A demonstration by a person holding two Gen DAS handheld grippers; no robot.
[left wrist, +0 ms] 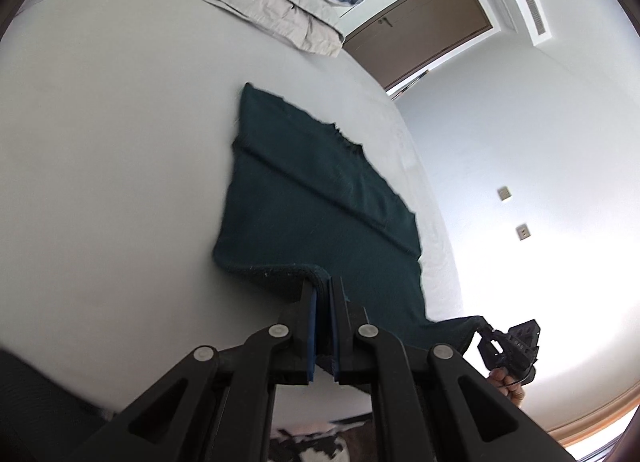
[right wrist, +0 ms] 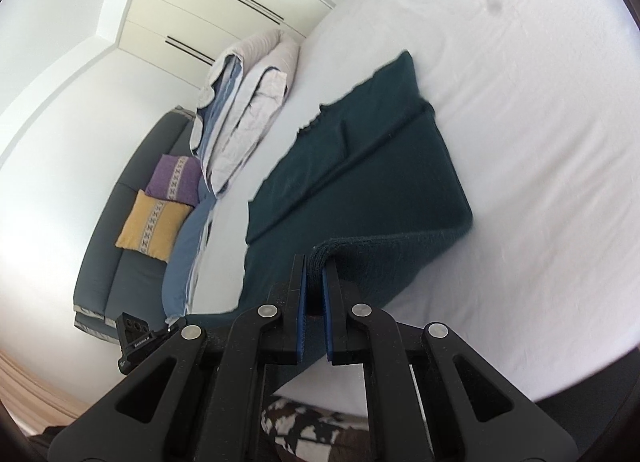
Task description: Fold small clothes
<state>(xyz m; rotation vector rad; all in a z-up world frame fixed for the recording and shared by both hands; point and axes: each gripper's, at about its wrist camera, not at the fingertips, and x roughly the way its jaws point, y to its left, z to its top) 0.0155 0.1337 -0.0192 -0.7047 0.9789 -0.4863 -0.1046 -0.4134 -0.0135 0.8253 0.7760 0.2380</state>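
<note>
Both tongs are clamped on the near edge of a dark green cloth (left wrist: 312, 201), one at each corner. The left tongs (left wrist: 325, 286) have their blue pads squeezed together on the rolled hem at the cloth's left near corner, and the right tongs (right wrist: 315, 262) are doing the same at the other corner, with the hem curling up over the tips. In the left wrist view you can also spot the right tongs off at the lower right with a bit of a hand (left wrist: 506, 380) behind them, and the cloth's edge stretched tight between the two. The near part of the cloth is lifted off the bed (left wrist: 120, 141) while the rest still lies flat on the white sheet, running away toward the far side. There's a fold crease across the middle of it, and the edge by the side of the bed looks ragged or frayed. Below the bed edge there's a brown and white patterned rug (right wrist: 304, 422), only partly visible. Further back on the bed sits a folded duvet (right wrist: 248, 101), grey-white with blue layers. Beside the bed in the right wrist view there's a dark grey sofa (right wrist: 120, 262) with a yellow cushion (right wrist: 154, 225) and a purple cushion (right wrist: 174, 175). Way back are cream wardrobe doors (right wrist: 192, 1), and a brown door (left wrist: 420, 25) in the left view.
</note>
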